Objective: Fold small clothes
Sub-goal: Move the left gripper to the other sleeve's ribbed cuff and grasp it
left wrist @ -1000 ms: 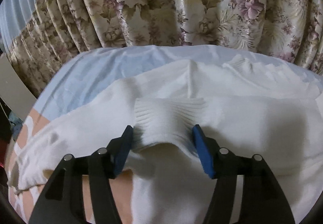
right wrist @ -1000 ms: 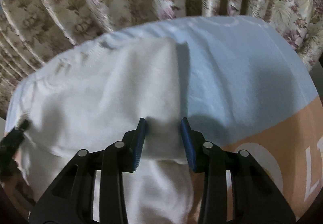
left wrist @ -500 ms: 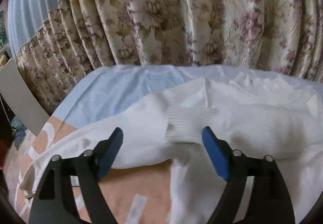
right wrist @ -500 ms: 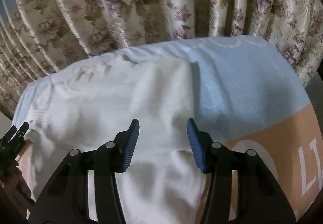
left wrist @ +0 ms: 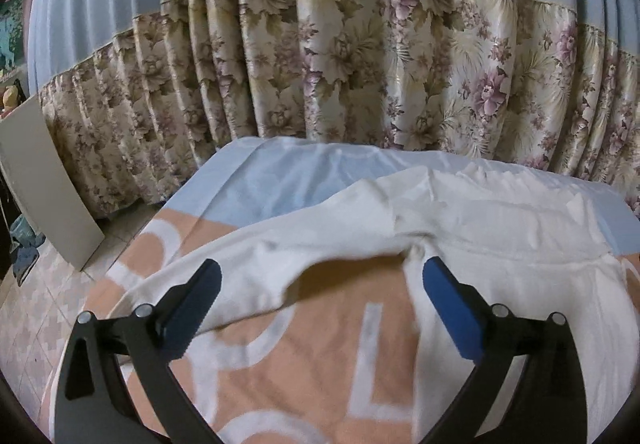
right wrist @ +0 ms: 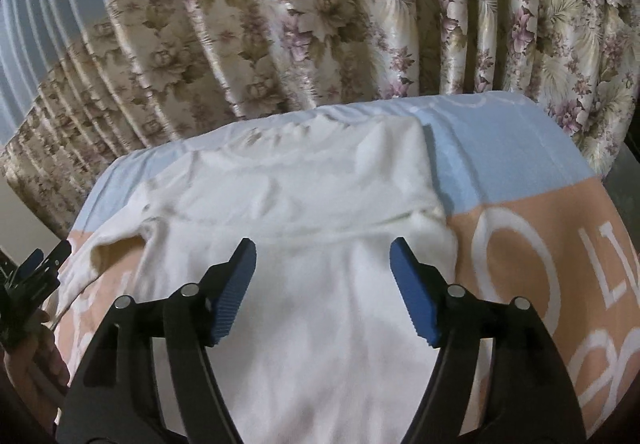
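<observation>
At the far left a grey board (left wrist: pixel 44 180) leans by the floral curtain (left wrist: pixel 360 56), and the bed's orange-and-blue printed sheet (left wrist: pixel 304 356) carries a white knit sweater (right wrist: pixel 320 204) spread flat, its upper part already doubled over along a crosswise fold line. The left gripper (left wrist: pixel 318 296) hangs released, jaws wide apart and holding nothing; the sweater's left sleeve (left wrist: pixel 240 268) runs out sideways toward the sheet's left edge, passing just beyond its left fingertip, with bare sheet showing between the jaws. Further right, the right gripper (right wrist: pixel 323 284) is likewise spread and empty, poised directly over the sweater's body, whose long axis runs straight ahead of it toward the curtain. The coming move probably turns on that loose left sleeve: it lies nearest the left gripper, stretched across that gripper's line of sight, so the left hand is better placed to take it and carry it inward over the body
</observation>
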Tool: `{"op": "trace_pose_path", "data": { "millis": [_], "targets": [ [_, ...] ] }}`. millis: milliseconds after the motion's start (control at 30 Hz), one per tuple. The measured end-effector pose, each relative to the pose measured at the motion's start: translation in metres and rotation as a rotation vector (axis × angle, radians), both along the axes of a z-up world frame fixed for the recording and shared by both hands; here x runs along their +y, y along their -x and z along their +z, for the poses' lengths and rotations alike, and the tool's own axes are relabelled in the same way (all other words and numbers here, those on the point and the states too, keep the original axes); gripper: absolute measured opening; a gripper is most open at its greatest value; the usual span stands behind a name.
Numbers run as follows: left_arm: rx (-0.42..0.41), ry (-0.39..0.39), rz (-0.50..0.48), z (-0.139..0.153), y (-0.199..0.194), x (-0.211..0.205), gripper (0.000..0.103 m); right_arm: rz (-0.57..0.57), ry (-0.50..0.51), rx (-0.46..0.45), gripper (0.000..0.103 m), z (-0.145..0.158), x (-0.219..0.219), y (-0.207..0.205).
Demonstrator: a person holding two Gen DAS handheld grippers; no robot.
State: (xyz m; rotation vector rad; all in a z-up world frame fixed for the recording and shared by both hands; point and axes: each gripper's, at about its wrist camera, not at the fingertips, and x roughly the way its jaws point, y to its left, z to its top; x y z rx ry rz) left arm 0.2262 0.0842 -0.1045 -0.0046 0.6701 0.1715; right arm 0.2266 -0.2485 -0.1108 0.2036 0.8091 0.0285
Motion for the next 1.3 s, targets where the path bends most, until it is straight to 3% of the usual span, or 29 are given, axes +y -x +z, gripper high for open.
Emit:
{"op": "trace_pose_path", "data": {
  "millis": [300,567,767,1033,1300],
  "targets": [
    [0.001,-0.009,-0.004,-0.011,0.055,0.039,0.101,0.032,0.011,-0.003,0.071,0.003,0.038,0.051],
    [0.012,-0.073,0.038,-0.026,0.086,0.087,0.101,0.068,0.018,0.002,0.074,0.002,0.07,0.058],
    [0.035,-0.089,0.087,-0.04,0.097,0.131,0.101,0.099,0.036,0.005,0.074,0.0,0.094,0.049],
    [0.031,-0.079,0.082,-0.044,0.101,0.165,0.101,0.119,0.04,0.002,0.074,-0.008,0.128,0.039],
    [0.06,-0.047,0.057,-0.054,0.092,0.195,0.101,-0.014,0.053,-0.058,0.074,-0.02,0.138,0.063]
  ]
}}
